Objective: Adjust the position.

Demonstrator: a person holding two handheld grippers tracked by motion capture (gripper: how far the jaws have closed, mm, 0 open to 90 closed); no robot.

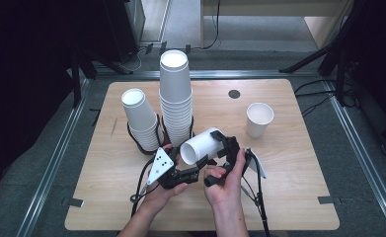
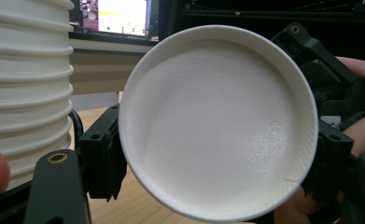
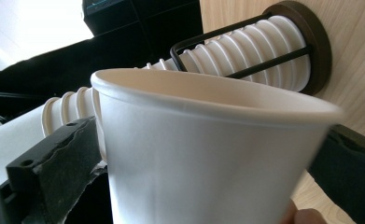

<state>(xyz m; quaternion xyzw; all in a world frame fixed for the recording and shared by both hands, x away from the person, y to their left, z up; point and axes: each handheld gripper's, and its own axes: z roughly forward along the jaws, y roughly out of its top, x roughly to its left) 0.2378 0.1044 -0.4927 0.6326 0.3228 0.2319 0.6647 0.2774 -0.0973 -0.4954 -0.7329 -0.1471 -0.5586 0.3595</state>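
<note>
The table (image 1: 289, 197) is big and brown. Two tall cup stacks (image 1: 175, 98) stand just beyond the jaws. A paper cup (image 1: 200, 145) lies sideways, squeezed between the right gripper (image 1: 230, 148) jaws. The left gripper (image 1: 180, 175) is pinched nearly closed just beside the cup's bottom. Squeeze gently, or it crumples.

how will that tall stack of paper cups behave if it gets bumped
The tall stack would probably tip easily: it rises well above the wire holder at its base. It looks light, being thin paper cups, so a nudge may shift it. The nested cups likely lean together rather than scatter.
</note>
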